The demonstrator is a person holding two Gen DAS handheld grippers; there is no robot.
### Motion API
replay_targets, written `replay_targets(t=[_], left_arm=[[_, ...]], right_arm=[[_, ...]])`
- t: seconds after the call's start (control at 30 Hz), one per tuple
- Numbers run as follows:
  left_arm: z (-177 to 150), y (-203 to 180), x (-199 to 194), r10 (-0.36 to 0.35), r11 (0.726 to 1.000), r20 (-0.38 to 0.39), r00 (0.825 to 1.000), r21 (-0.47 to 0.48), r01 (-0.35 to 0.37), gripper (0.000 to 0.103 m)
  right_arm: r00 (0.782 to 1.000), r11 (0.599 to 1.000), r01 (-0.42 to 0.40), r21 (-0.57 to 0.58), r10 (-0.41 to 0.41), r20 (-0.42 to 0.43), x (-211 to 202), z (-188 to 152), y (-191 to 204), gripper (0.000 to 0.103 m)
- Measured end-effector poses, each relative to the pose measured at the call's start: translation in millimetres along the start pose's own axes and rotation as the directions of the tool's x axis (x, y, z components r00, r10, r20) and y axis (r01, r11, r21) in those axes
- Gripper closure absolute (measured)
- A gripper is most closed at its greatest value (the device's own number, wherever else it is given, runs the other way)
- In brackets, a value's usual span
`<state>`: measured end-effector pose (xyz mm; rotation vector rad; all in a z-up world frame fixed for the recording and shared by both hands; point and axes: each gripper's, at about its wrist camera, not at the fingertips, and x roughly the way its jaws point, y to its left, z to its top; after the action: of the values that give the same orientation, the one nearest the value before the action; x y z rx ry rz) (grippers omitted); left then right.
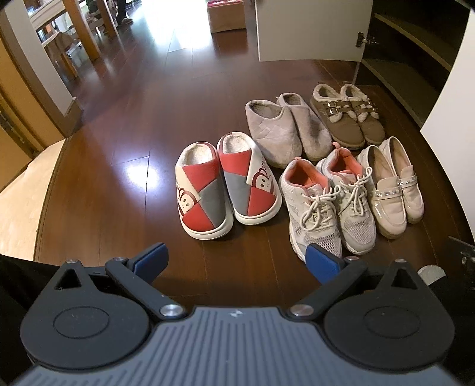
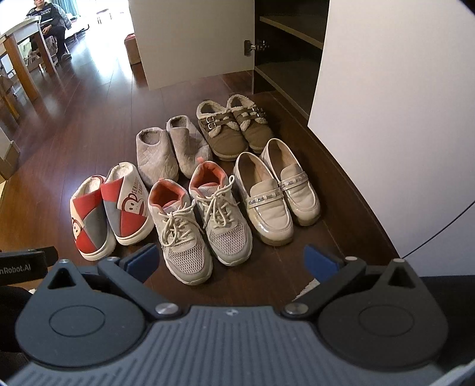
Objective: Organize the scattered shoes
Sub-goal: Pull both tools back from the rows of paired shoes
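Note:
Several pairs of shoes stand side by side on the dark wood floor. Red-and-grey monkey slippers (image 1: 225, 184) (image 2: 109, 207) are at the left. Pale mesh sneakers (image 1: 329, 205) (image 2: 202, 219) sit beside them, and beige loafers (image 1: 392, 184) (image 2: 276, 196) are at the right. Behind lie grey quilted slippers (image 1: 285, 130) (image 2: 169, 148) and brown fur-lined shoes (image 1: 347, 115) (image 2: 234, 127). My left gripper (image 1: 234, 261) hovers open before the monkey slippers and the sneakers. My right gripper (image 2: 231, 261) hangs open just before the sneakers' toes. Neither holds anything.
An open shoe cabinet (image 2: 285, 59) (image 1: 409, 59) with bare shelves stands behind the shoes, its white door (image 1: 311, 29) (image 2: 193, 41) swung out. A white panel (image 2: 400, 118) is at the right. A cardboard box (image 1: 227, 16), a wooden table (image 2: 17, 59) and a seated person (image 2: 50, 26) are far back.

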<state>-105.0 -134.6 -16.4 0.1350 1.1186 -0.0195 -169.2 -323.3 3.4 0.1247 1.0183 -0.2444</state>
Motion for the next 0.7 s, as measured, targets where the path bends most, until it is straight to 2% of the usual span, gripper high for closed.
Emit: replay_targets(t=[0.23, 0.33, 0.43, 0.5, 0.53, 0.6, 0.7], left_arm=[[-1.5, 1.0, -6.3, -0.004, 1.000, 0.008, 1.000, 0.001, 0.004, 0.003], [10.0, 13.1, -17.6, 0.007, 1.000, 0.000, 1.000, -0.003, -0.007, 0.003], [31.9, 43.5, -34.7, 0.077, 0.996, 0.064, 0.995, -0.038, -0.075, 0.003], [46.7, 63.8, -40.7, 0.144, 0.989, 0.109, 0.984, -0.061, -0.138, 0.003], [54.0, 75.0, -41.6, 0.174, 0.983, 0.124, 0.977, -0.075, -0.166, 0.003], [68.7, 100.2, -31.7, 0.216, 0.973, 0.105, 0.971, -0.107, -0.205, 0.003], [94.9, 129.3, -9.5, 0.252, 0.960, 0.060, 0.966, -0.140, -0.242, 0.003]], right_arm=[[0.999, 1.000, -0.019, -0.018, 0.019, 0.033, -10.8, -0.7, 6.6, 0.001], [0.993, 0.996, -0.082, -0.045, 0.086, 0.080, -33.8, 15.6, 15.5, 0.001], [0.964, 0.975, -0.188, -0.115, 0.206, 0.168, -66.1, 48.2, 25.7, 0.001], [0.936, 0.954, -0.223, -0.197, 0.267, 0.229, -80.0, 79.1, 37.5, 0.001], [0.930, 0.947, -0.232, -0.223, 0.283, 0.234, -77.6, 91.9, 44.4, 0.001], [0.927, 0.932, -0.256, -0.258, 0.312, 0.208, -61.0, 115.6, 60.3, 0.001], [0.933, 0.902, -0.327, -0.282, 0.355, 0.054, -5.1, 140.8, 94.8, 0.001]])
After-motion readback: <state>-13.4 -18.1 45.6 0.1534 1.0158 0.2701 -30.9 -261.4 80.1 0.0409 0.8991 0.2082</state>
